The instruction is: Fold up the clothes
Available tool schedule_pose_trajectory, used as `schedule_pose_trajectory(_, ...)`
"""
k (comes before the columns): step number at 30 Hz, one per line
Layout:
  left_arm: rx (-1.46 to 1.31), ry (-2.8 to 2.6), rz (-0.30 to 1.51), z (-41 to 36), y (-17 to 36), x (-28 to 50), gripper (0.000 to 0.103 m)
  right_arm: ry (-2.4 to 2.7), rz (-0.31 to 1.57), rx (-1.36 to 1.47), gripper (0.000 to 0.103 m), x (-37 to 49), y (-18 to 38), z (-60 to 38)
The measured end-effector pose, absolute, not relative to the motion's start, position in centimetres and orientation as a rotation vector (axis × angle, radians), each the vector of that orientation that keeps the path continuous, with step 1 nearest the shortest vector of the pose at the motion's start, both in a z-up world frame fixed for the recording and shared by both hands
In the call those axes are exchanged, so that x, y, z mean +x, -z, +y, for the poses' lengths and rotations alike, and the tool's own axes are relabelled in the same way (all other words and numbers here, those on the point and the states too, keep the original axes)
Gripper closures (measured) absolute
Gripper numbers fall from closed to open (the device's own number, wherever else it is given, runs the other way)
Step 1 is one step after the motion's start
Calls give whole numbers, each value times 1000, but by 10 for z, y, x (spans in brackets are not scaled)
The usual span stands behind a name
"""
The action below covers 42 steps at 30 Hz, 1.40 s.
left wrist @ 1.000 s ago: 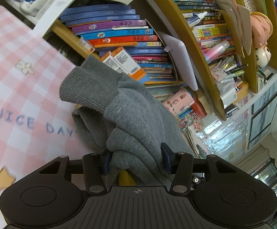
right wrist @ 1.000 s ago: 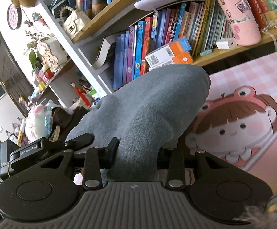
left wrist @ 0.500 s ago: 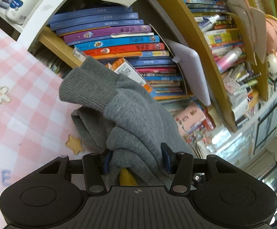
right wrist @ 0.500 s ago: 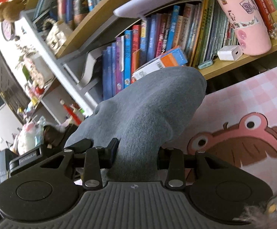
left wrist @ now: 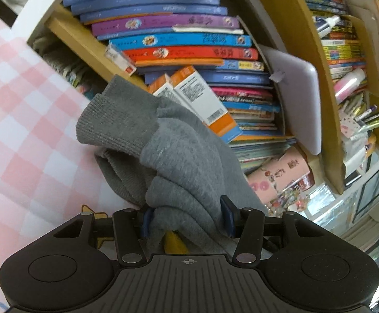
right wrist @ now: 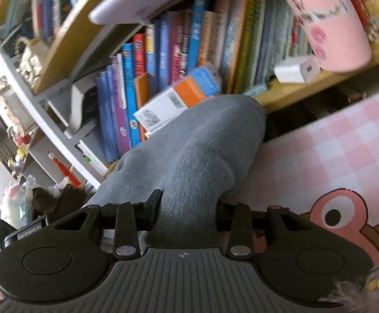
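A grey knitted garment [left wrist: 179, 156] is bunched up and lifted over the pink checked tablecloth [left wrist: 19, 109]. My left gripper [left wrist: 186, 219] is shut on a thick wad of it, with a ribbed cuff [left wrist: 111, 120] hanging out to the left. A yellow bit shows under the fabric between the jaws. In the right wrist view the same grey garment [right wrist: 197, 156] bulges forward, and my right gripper [right wrist: 188, 211] is shut on another fold of it. The fingertips of both grippers are buried in cloth.
A bookshelf packed with upright books [right wrist: 163, 52] stands close behind the table. An orange and white box [left wrist: 202, 101] leans there, beside a pink cup [right wrist: 327, 26] and a white charger [right wrist: 296, 70]. The cloth carries a cartoon frog print [right wrist: 338, 216].
Both grippers have carried the grey garment toward the bookshelf, which now looms larger. The "NICE DAY" lettering and the cartoon face have slid out of view. Both grips are unchanged.
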<state>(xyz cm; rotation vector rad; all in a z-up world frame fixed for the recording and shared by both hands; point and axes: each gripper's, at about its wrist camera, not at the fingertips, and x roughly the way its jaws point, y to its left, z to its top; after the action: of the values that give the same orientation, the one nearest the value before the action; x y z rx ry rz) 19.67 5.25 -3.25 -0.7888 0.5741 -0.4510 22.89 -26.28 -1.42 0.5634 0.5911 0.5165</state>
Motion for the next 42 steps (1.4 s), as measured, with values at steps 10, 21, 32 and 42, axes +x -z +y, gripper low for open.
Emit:
schedule_pose_trajectory(10,-723,448,583,47,36,195,38,-497,634,685,44,233,35,-275)
schedule_pose_trajectory(21,-653,399,522,54,23,169,6,-500,567,695,35,185,29,-293)
schedule_pose_trajectory(32,-605,375,468,57,14,104,6,-470,533,541,30,98,13,-272)
schedule_pose_trajectory(42,-395,304,445,28,3,61,6,-361,475,266,23,46,0,-235)
